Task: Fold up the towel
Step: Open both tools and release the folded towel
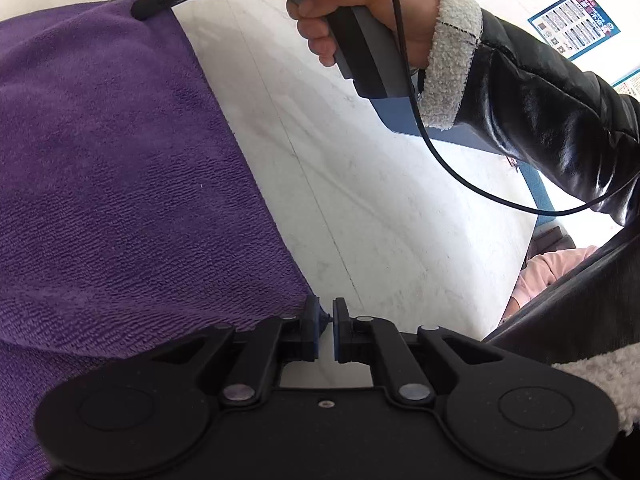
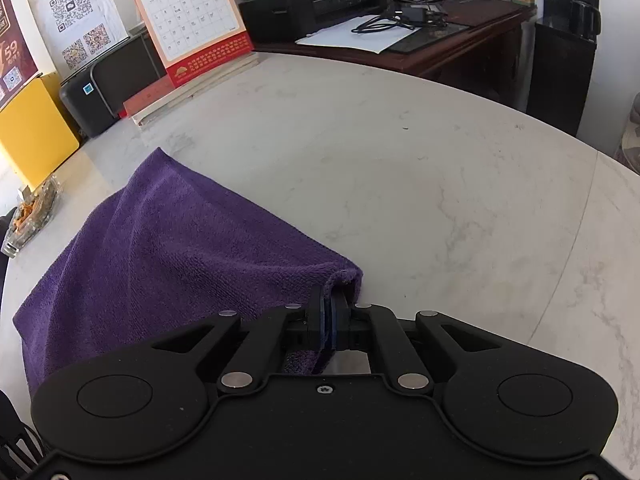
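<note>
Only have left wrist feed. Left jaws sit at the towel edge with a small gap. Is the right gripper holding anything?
Observer: Yes, the right gripper is shut on a corner of the purple towel.
Operator: Towel flat?
Observer: No, it rises in folds from the marble table toward that pinched corner.
Operator: Anything near it?
Observer: A desk calendar stands beyond the towel's far corner, apart from it.

Open marble tabletop (image 2: 400, 184) rightward; calendar (image 2: 192, 20), printers (image 2: 316, 4) along far edge.
</note>
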Tool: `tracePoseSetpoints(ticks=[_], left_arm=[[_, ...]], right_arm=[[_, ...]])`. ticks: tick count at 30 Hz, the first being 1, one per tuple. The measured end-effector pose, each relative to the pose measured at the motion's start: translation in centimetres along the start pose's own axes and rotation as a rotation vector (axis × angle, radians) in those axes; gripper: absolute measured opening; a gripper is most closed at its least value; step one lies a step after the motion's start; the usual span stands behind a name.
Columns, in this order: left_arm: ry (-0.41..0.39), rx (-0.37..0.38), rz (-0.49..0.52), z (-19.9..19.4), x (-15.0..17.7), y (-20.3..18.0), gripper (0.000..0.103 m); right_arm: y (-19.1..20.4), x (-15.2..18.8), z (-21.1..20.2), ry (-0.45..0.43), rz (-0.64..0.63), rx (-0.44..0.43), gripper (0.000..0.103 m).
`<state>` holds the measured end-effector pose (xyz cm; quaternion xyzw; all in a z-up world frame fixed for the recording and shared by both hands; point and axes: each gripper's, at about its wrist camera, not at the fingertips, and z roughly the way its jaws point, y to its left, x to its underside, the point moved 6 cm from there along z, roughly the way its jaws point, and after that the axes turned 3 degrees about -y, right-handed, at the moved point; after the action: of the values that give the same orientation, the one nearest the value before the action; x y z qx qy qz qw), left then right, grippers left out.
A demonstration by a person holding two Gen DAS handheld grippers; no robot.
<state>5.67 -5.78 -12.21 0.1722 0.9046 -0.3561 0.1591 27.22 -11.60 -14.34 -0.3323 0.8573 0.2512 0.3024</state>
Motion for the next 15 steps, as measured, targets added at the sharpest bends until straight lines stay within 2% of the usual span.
tracePoseSetpoints(ticks=[4,6,8,11,15], left_arm=[[0.005,-0.007,0.034,-0.2,0.2,-1.2,0.005],[0.004,-0.011,0.043,-0.5,0.4,-1.7,0.005],[-0.002,-0.015,0.051,-1.0,0.6,-2.1,0.005],[-0.012,-0.021,0.058,-1.9,1.2,-2.9,0.006],[-0.042,-0.045,0.070,-3.7,2.1,-3.7,0.008]], right_arm=[[-0.2,-0.1,0.0,-0.017,0.011,0.005,0.006],[-0.4,-0.4,0.0,-0.037,0.019,0.015,0.011],[-0.6,-0.8,-0.2,-0.066,0.030,0.026,0.023],[-1.1,-1.6,-0.7,-0.117,0.052,0.044,0.033],[-1.6,-2.3,-1.9,-0.164,0.067,0.085,0.035]])
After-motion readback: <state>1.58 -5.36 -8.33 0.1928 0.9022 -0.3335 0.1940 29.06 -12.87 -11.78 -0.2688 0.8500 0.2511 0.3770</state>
